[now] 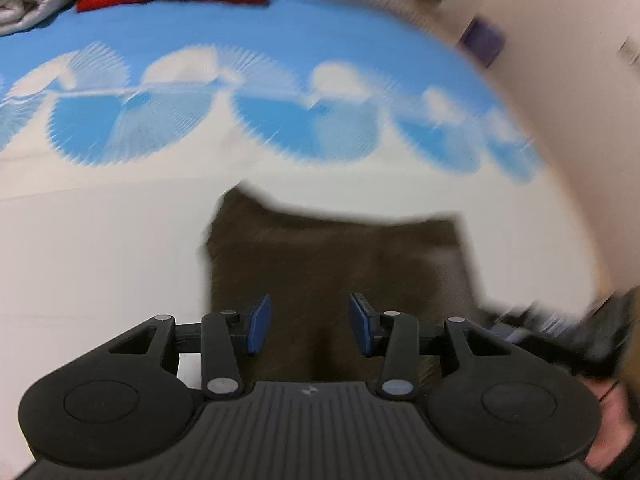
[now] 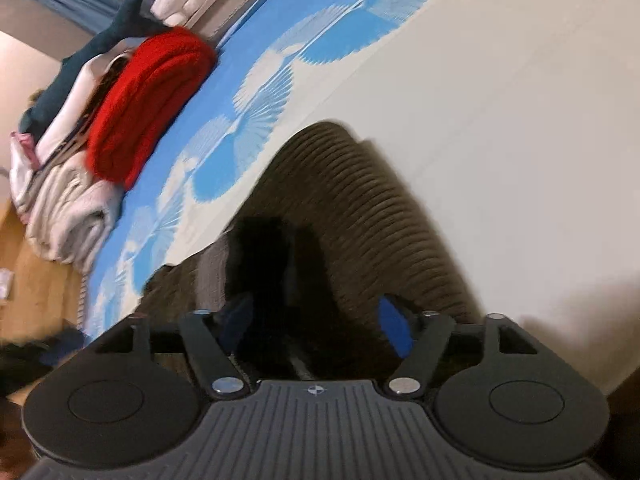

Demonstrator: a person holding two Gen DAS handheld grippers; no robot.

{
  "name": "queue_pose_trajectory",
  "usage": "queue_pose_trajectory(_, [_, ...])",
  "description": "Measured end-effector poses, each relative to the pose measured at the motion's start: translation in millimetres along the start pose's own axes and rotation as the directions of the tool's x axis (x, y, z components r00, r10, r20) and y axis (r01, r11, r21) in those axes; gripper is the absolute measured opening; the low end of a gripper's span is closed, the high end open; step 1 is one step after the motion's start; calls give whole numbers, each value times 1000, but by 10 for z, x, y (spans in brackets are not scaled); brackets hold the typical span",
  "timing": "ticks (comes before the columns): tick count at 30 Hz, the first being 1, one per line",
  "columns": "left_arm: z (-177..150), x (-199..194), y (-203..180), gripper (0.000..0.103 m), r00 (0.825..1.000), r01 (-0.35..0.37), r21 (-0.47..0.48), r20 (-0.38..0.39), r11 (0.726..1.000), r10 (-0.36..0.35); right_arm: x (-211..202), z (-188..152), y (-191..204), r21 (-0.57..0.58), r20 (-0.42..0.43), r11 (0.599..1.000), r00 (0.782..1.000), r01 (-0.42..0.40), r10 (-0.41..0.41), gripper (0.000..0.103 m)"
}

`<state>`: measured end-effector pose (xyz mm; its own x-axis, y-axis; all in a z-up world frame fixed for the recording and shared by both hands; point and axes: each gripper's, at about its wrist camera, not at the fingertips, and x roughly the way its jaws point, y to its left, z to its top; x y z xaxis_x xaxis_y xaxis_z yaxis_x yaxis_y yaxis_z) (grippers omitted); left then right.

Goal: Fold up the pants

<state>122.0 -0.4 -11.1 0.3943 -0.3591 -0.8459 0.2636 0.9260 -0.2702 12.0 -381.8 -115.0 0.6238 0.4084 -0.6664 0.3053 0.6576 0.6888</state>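
Brown corduroy pants (image 1: 340, 256) lie on the white part of the bed sheet, blurred by motion. My left gripper (image 1: 308, 328) is open, its blue pads apart over the near edge of the pants, holding nothing. In the right wrist view the pants (image 2: 360, 200) rise in a ribbed fold ahead of my right gripper (image 2: 316, 324), which is open with its blue pads wide apart over the cloth. A dark blurred shape, which I cannot identify, sits between its fingers.
The sheet (image 1: 280, 40) is blue with white fan patterns further back. A red folded knit (image 2: 148, 100) and pale folded towels (image 2: 72, 208) are stacked at the bed's edge. Wooden floor (image 2: 36, 276) lies beyond. A beige wall (image 1: 580, 80) is at the right.
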Motion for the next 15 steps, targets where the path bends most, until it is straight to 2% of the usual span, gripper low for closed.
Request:
queue_pose_trajectory(1, [-20,38,39,47,1000,-19,24,-8,1000,19,48,1,14,12,-11,1000,1000,-3,3,77])
queue_pose_trajectory(3, [-99,26,81,47,1000,-26,52,-11,998,27,132,6,44,31,-28,999,1000,12,-11,89])
queue_pose_trajectory(5, [-170,-52,153,47,1000,-27,49,-8,998,28,212,16,114,30,-35,999,999,18,-17,96])
queue_pose_trajectory(9, [-176,-111,334,47,999,-49,-1,-6,999,49,174,36,144,103,-10,995,1000,-12,13,95])
queue_pose_trajectory(12, [-227,-181,464,47,998,-68,-13,-6,998,68,11,48,92,167,94,986,995,9,-24,95])
queue_pose_trajectory(14, [-234,-197,485,47,997,-71,-6,-4,997,71,-53,49,98,172,131,985,991,2,-25,95])
queue_pose_trajectory(15, [-238,-217,486,47,998,-69,-3,-3,998,69,-41,51,133,145,119,989,993,-11,-7,95])
